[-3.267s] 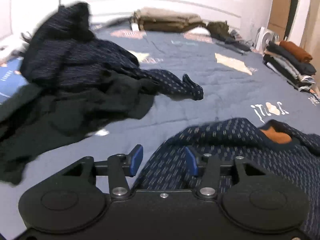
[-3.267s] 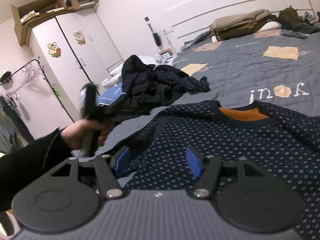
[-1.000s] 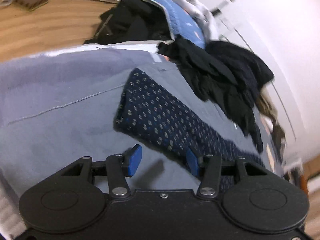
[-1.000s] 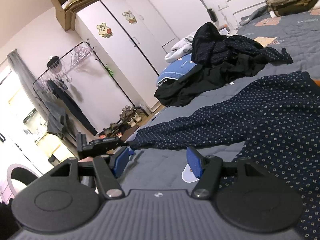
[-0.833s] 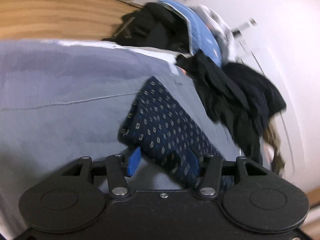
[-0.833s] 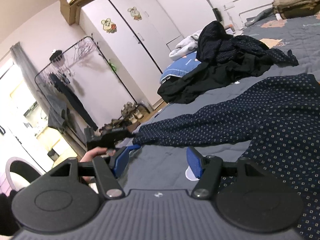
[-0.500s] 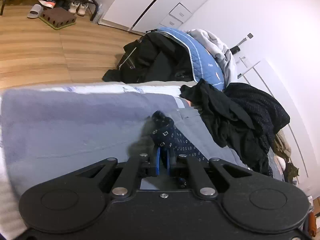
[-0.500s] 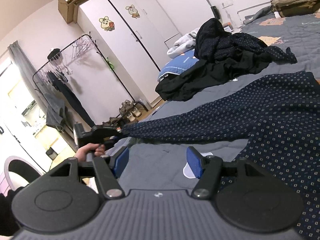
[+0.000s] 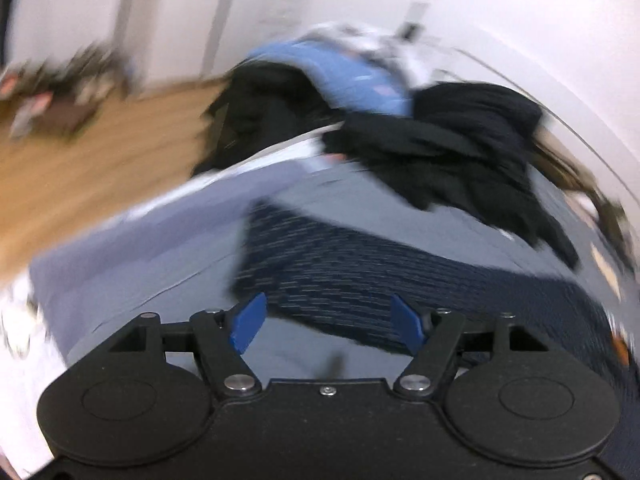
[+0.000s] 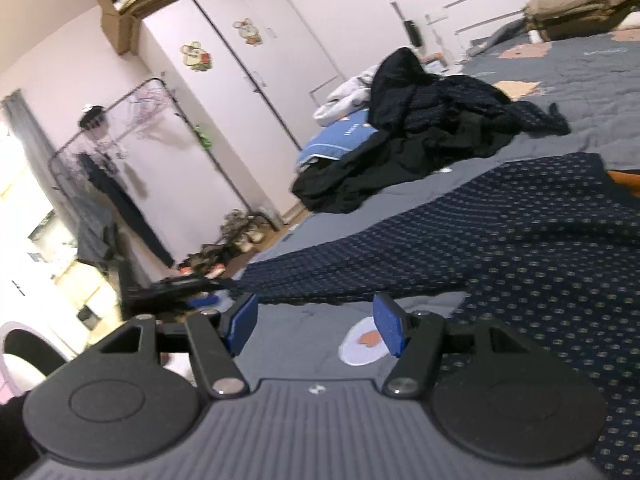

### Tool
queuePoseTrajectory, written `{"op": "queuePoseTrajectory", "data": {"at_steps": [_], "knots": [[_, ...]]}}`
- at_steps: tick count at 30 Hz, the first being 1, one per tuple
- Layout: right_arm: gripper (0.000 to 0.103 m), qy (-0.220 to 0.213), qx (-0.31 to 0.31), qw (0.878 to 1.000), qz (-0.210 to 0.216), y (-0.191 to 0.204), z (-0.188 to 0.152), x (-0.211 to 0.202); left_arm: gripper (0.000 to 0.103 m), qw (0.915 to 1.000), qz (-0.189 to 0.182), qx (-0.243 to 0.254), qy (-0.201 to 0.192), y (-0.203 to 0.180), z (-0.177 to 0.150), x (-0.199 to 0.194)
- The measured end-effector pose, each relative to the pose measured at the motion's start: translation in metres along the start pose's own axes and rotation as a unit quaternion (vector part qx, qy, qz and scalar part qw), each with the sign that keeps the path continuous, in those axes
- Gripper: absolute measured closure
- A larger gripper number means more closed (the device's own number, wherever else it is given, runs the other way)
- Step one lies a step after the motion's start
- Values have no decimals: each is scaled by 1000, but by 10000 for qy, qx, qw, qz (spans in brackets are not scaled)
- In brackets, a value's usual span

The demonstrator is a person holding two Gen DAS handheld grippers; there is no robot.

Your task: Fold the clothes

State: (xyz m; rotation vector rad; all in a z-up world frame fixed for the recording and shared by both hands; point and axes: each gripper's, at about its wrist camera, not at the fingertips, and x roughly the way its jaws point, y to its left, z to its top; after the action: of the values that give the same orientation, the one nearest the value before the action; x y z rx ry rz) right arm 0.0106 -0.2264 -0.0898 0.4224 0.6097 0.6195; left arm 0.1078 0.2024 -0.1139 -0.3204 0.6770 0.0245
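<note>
A navy dotted sweater (image 10: 540,248) lies spread on the grey bed (image 10: 580,80), its long sleeve (image 9: 344,268) stretched flat toward the bed's edge, the cuff end lying just short of the corner. An orange lining shows at the collar, at the right border of the right wrist view.

The left claw (image 9: 326,322) hangs just above the sleeve near its cuff, blue fingers spread wide with nothing between them; the view from it is smeared by motion. The right claw (image 10: 314,326) is likewise spread and empty, hovering over bare quilt beside the sweater's body, near a white round print (image 10: 362,340) on the cover. From the right wrist view the left tool shows as a dark shape at the cuff end of the sleeve.

Further up the bed sits a heap of dark clothes (image 10: 432,136), black and navy tangled together, partly draped over a blue cushion (image 10: 340,140). At the headboard end there is a folded stack of tan and brown garments (image 10: 576,12).

On top of the white wardrobe (image 10: 240,100) stand open cardboard boxes (image 10: 120,20) with papers or cloth showing over the rims; I cannot tell which. A clothes rail (image 10: 116,148) holds dark hanging garments, and shoes (image 10: 236,236) crowd a low rack by the floor.
</note>
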Motion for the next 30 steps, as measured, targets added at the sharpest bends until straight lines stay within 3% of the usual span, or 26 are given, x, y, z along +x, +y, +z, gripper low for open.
{"op": "queuePoseTrajectory", "data": {"at_steps": [2,8,15,25,30], "knots": [[40,-33,-30,9999,-153,-2,1,-3,17,9992,-97,383,-84,-32,-3,-14],[40,-147,-105,9982,-571,-13,4,-16,15,9899,-726,1219,-19,-125,-33,-37],[40,-408,-159,9926,-1129,-38,12,-46,14,9696,-1799,1648,186,-213,-74,-41],[40,-698,-12,9722,-2233,-103,18,-102,11,9468,-2612,1855,317,-301,-90,-23],[40,-748,119,9605,-2679,-132,15,-124,11,9277,-2949,2270,289,-343,-94,-23]]}}
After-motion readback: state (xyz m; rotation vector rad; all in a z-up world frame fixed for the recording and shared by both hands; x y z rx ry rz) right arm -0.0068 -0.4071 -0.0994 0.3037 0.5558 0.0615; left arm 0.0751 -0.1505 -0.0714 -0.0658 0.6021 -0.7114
